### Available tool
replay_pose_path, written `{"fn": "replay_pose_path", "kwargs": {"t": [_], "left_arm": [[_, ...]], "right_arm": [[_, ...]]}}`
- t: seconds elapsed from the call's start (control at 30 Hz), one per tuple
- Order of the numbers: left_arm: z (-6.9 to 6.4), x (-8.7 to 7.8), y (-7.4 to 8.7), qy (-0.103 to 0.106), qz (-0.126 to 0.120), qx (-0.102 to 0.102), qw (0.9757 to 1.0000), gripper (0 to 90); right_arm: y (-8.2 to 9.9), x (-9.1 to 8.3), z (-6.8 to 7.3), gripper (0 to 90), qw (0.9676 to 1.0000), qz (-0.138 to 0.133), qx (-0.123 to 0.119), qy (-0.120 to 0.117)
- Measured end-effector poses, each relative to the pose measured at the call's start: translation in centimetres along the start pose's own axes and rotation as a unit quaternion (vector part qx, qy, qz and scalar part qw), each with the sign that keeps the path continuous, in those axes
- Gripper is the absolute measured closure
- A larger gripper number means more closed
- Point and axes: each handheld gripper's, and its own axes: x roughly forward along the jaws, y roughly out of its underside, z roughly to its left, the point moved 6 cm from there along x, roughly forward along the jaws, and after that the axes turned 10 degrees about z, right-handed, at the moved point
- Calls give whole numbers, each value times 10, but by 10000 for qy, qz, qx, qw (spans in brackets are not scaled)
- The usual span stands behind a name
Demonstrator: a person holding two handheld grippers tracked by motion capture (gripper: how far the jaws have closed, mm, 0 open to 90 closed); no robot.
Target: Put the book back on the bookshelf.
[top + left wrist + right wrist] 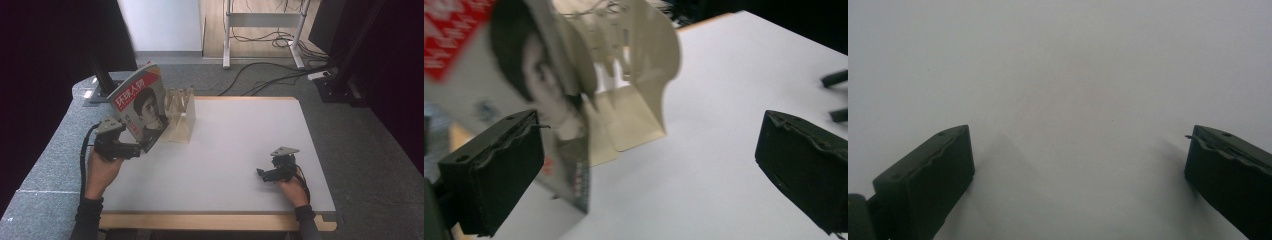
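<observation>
My left gripper (136, 148) is wide open and holds nothing, the magazine (141, 106) leans on the beige file rack (182, 118) just by its left jaw, so I think I should pull back slowly; my right gripper (261, 174) rests wide open and empty on the white table (240, 145).

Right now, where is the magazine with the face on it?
In the high view, the magazine stands tilted at the table's far left, leaning by the beige rack, just beyond the left gripper.

black gripper (131, 150) (grey plate), dark sleeves (89, 214)
</observation>
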Motion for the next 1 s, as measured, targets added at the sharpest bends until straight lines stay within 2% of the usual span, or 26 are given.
{"fn": "replay_pose_path", "kwargs": {"t": [0.07, 0.17, 0.33, 0.5, 0.63, 0.83, 1.0], "left_arm": [[-5, 7, 0, 37, -16, 70, 10000, 0], [-15, 21, 1, 210, -4, 138, 9997, 0], [-29, 48, 10, 346, 206, 335, 9986, 0], [-43, 71, 21, 599, 353, 491, 9964, 0], [-50, 85, 31, 613, 458, 667, 9948, 0], [-60, 106, 49, 808, 442, 719, 9932, 0], [-62, 123, 70, 864, 638, 679, 9919, 0]], "right_arm": [[0, 0, 0, 0, 10000, -1, 1, -3], [0, 0, 0, 0, 10000, 7, 12, -4], [0, 0, 0, 0, 10000, 6, 12, -6], [0, 0, 0, 0, 10000, 7, 15, -7], [0, 0, 0, 0, 10000, 8, 14, -6], [0, 0, 0, 0, 10000, 7, 16, -7], [0, 0, 0, 0, 10000, 6, 13, -7]]}}
